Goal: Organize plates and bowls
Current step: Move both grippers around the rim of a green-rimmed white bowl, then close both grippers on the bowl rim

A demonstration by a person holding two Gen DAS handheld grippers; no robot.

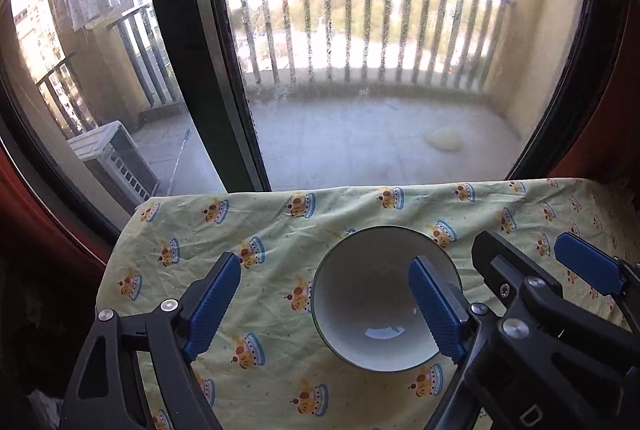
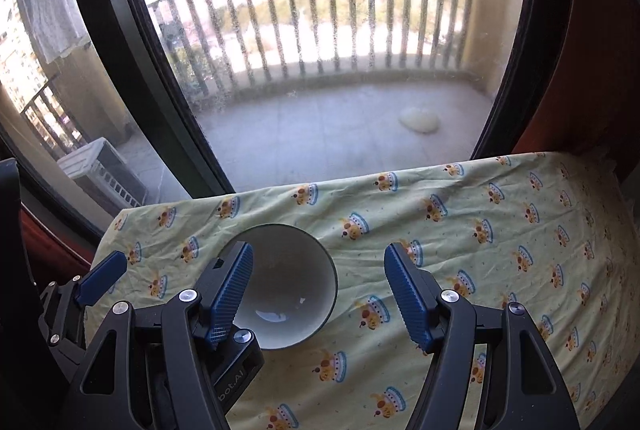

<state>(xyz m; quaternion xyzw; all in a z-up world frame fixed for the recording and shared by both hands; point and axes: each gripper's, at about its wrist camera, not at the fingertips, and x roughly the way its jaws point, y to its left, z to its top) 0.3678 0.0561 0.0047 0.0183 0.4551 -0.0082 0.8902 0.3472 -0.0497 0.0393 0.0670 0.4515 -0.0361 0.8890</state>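
Observation:
A white bowl [image 1: 380, 294] with a dark rim stands upright and empty on the yellow patterned cloth [image 1: 280, 222]. My left gripper [image 1: 324, 306] is open above it, its right finger over the bowl's right side. In the right wrist view the same bowl [image 2: 288, 278] lies at the left, under the left finger. My right gripper [image 2: 320, 294] is open and empty, its jaws wide apart over the bowl's right edge and the cloth [image 2: 480, 230]. The right gripper also shows in the left wrist view [image 1: 528, 270]. No plate is in view.
The cloth-covered table ends just behind the bowl at a glass balcony door with a dark frame [image 1: 208, 69]. Behind the glass are a railing [image 1: 360, 21] and an air-conditioner unit [image 1: 112, 157]. A dark red wall [image 2: 580, 89] stands at the right.

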